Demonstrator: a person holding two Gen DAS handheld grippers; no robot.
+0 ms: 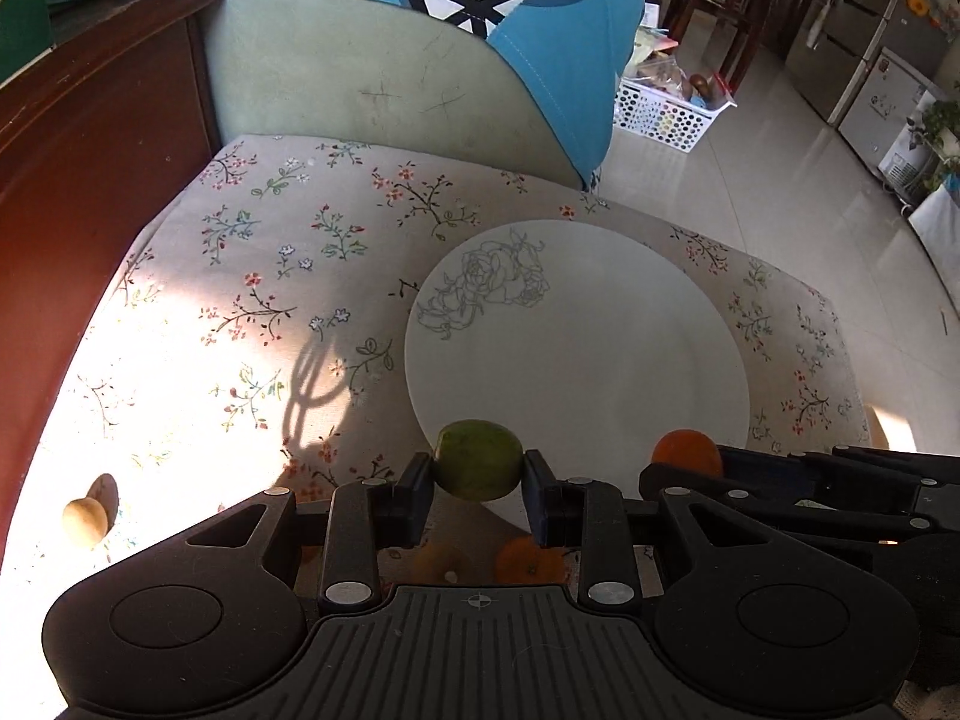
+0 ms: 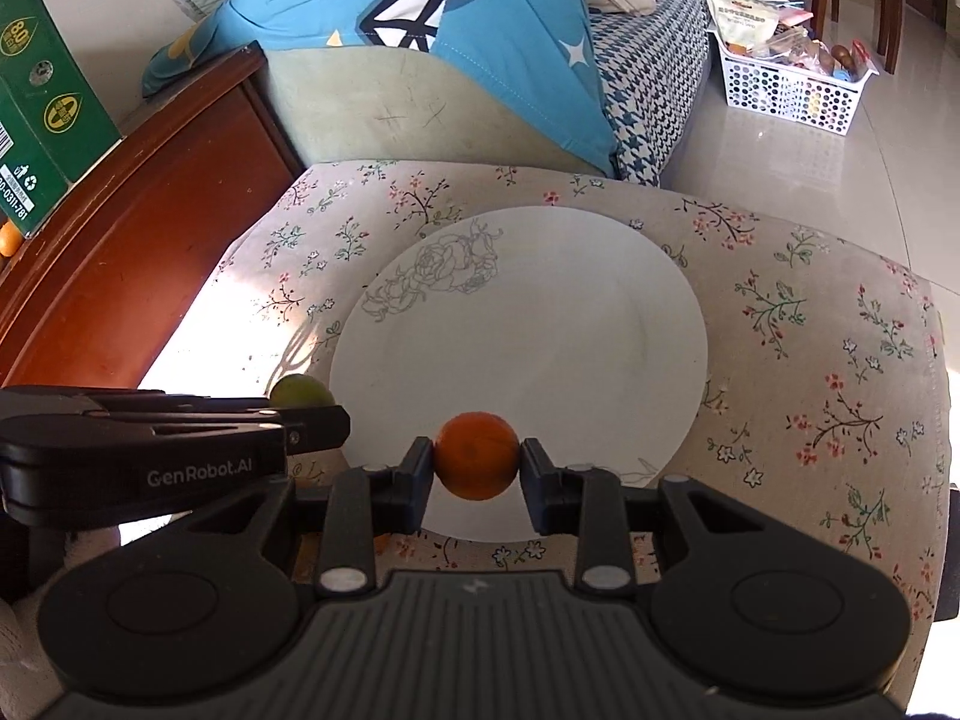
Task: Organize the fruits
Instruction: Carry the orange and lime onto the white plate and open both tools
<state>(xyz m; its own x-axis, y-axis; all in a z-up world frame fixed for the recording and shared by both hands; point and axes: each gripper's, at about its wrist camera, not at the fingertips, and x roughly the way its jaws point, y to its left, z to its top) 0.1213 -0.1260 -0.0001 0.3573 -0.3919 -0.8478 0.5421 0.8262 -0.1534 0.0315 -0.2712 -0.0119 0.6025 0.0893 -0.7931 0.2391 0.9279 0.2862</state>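
Observation:
My left gripper (image 1: 478,471) is shut on a green round fruit (image 1: 477,465), held over the near left rim of a white plate (image 1: 576,324) with a grey rose drawing. My right gripper (image 2: 477,462) is shut on an orange fruit (image 2: 477,462) above the near edge of the same plate (image 2: 522,324). Each gripper shows in the other's view: the right one (image 1: 708,468) with the orange fruit (image 1: 684,450) at the right, the left one (image 2: 336,414) with the green fruit (image 2: 300,390) at the left. Two more orange fruits (image 1: 528,561) lie on the cloth under the left gripper.
The plate sits on a floral cloth (image 2: 810,360) over a low table. A small brown fruit (image 1: 87,519) lies at the cloth's left. A wooden cabinet (image 2: 120,252) stands left, a sofa with a blue cushion (image 2: 480,48) behind, a white basket (image 2: 792,84) on the floor.

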